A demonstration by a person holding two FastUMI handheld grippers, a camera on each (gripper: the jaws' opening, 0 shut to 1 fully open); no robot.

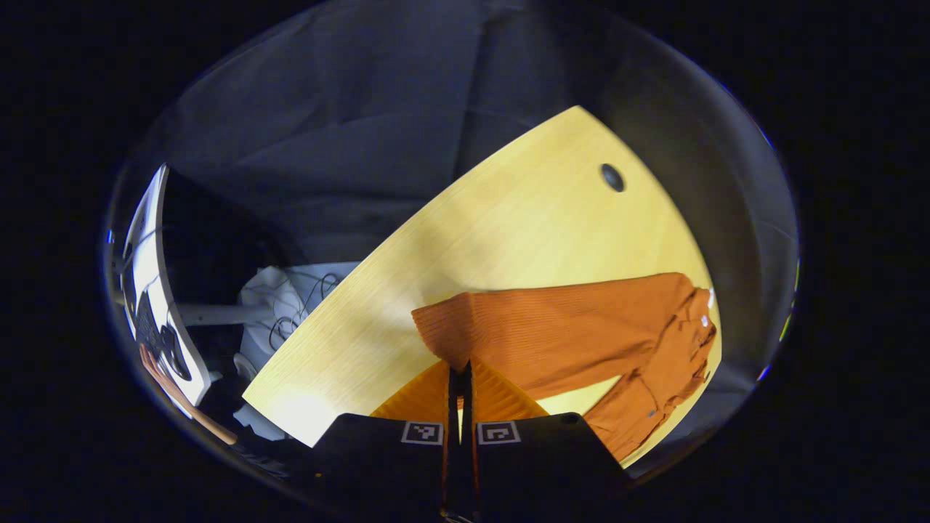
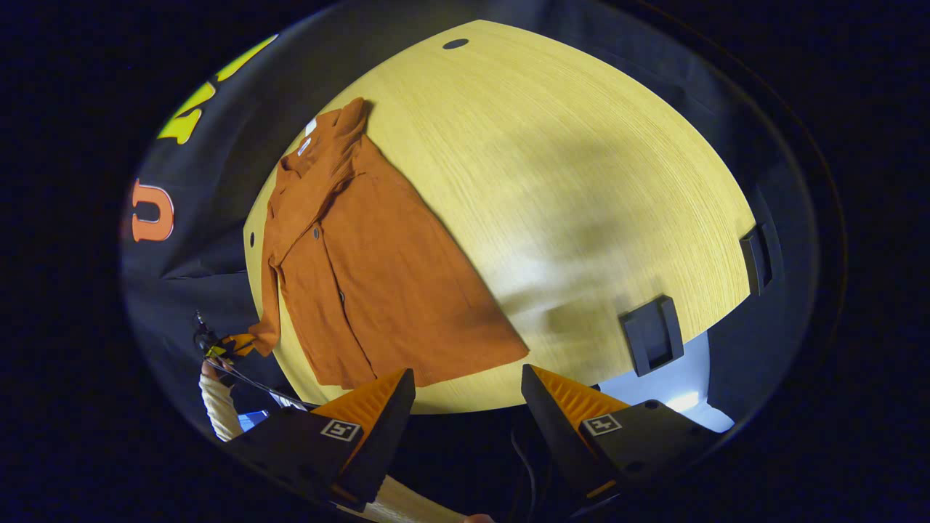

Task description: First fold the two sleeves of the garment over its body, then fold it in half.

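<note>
Cuff end of one sleeve [image 1: 452,341] vanishes between the closed orange fingers of the left gripper [image 1: 459,392], so the clamped edge itself is hidden; jaws together on the fabric. In the left gripper view the orange button-up shirt [image 1: 581,334] stretches right across the yellow wooden table [image 1: 523,225], collar [image 1: 697,327] at the far right; small white tag there, too small to read. In the right gripper view the shirt [image 2: 363,283] lies flat at table left, and the right gripper [image 2: 468,396] hovers off the near table edge, jaws wide apart, touching nothing. Two dark brackets [image 2: 650,334] sit on the table edge, right.
</note>
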